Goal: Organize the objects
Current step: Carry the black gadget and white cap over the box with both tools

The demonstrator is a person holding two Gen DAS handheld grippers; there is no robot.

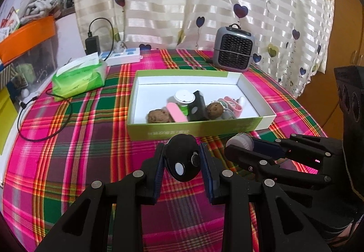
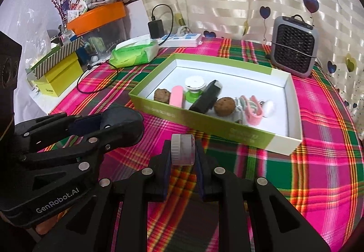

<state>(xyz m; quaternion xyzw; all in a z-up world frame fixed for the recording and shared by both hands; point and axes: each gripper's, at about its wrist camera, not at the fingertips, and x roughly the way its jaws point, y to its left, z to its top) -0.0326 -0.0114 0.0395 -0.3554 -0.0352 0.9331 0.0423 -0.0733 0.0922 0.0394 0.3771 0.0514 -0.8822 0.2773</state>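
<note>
A green-sided open box stands mid-table and holds two brown balls, a pink file, a green-and-white pot, a black case and pink clips. My left gripper is shut on a black oval mouse-like object, held above the cloth just before the box's near wall; it also shows in the right wrist view. My right gripper is shut on a small clear round jar with a white lid, also near the box's front; the jar shows in the left wrist view.
A grey mini heater stands behind the box. A green tissue pack, a white power strip with a black charger and a loose black cable lie at the left. Storage boxes line the left edge.
</note>
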